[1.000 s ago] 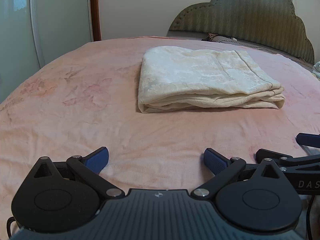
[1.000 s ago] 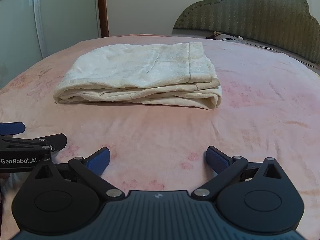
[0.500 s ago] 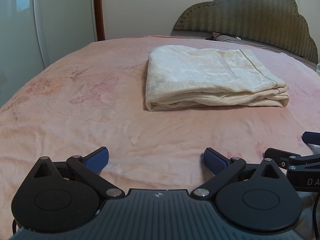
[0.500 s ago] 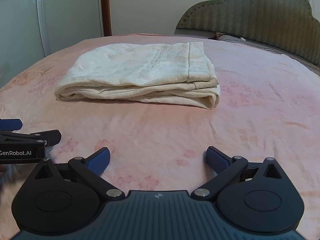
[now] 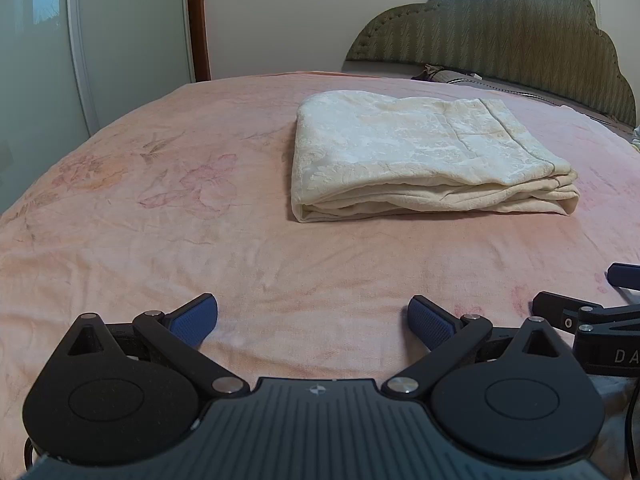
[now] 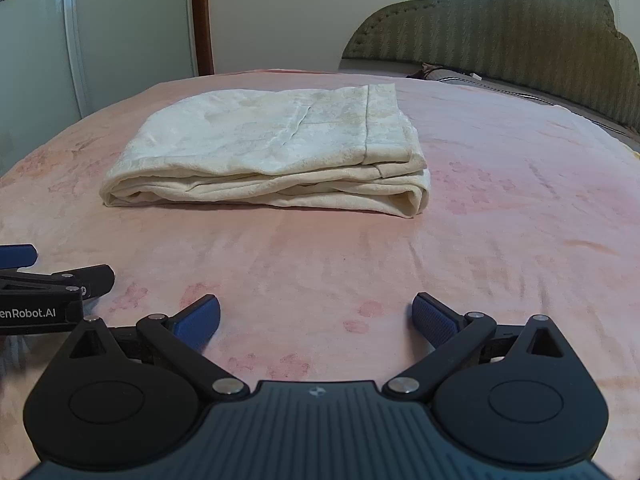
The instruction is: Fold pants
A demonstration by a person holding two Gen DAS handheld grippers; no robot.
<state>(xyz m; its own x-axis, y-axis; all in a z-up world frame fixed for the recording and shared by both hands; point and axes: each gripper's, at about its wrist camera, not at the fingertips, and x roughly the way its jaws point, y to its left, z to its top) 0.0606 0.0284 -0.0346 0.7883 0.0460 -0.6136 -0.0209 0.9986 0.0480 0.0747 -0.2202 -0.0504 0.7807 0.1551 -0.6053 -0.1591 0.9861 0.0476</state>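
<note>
Cream pants (image 5: 420, 152) lie folded into a flat rectangular stack on the pink bed, ahead and to the right in the left wrist view. In the right wrist view the same pants (image 6: 272, 152) sit ahead and a little left. My left gripper (image 5: 313, 320) is open, well short of the stack, with nothing between its blue pads. My right gripper (image 6: 316, 318) is open too, low over the blanket and apart from the pants. Each gripper shows at the edge of the other's view: the right gripper (image 5: 592, 308) and the left gripper (image 6: 52, 280).
A pink flowered blanket (image 5: 160, 208) covers the whole bed. A green padded headboard (image 5: 520, 32) stands at the far right. Frosted wardrobe doors (image 5: 80, 40) and a brown door frame (image 5: 198, 20) line the far left wall.
Both grippers have drawn back slightly and turned a little left, so the pants sit further right in the left wrist view. The pants themselves have not moved.
</note>
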